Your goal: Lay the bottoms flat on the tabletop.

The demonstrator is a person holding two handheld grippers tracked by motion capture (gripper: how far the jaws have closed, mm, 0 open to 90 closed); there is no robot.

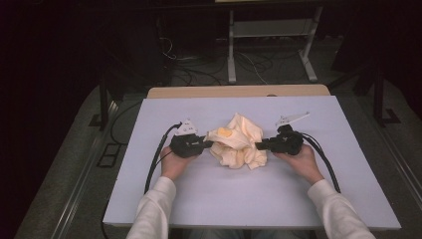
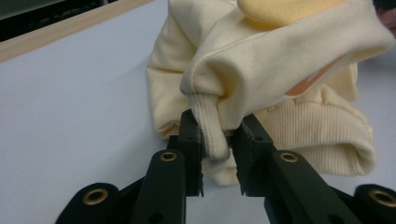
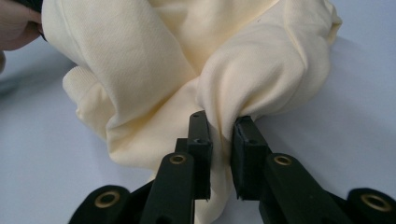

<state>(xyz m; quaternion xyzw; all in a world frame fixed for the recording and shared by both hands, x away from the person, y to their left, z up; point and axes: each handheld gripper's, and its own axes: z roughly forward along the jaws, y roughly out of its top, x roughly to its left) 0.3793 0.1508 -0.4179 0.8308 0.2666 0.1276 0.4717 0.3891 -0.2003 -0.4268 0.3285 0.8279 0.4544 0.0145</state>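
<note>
A crumpled cream garment with a yellow-orange patch lies in the middle of the white table. My left gripper meets its left side, and in the left gripper view its jaws pinch a ribbed cuff of the cream garment at my left gripper. My right gripper meets the right side; in the right gripper view the jaws of my right gripper clamp a fold of the cream garment. Both hands rest on the table.
The white table's wooden far edge runs behind the garment. Black cables trail from both grippers toward the near edge. A white metal stand and floor cables lie beyond the table.
</note>
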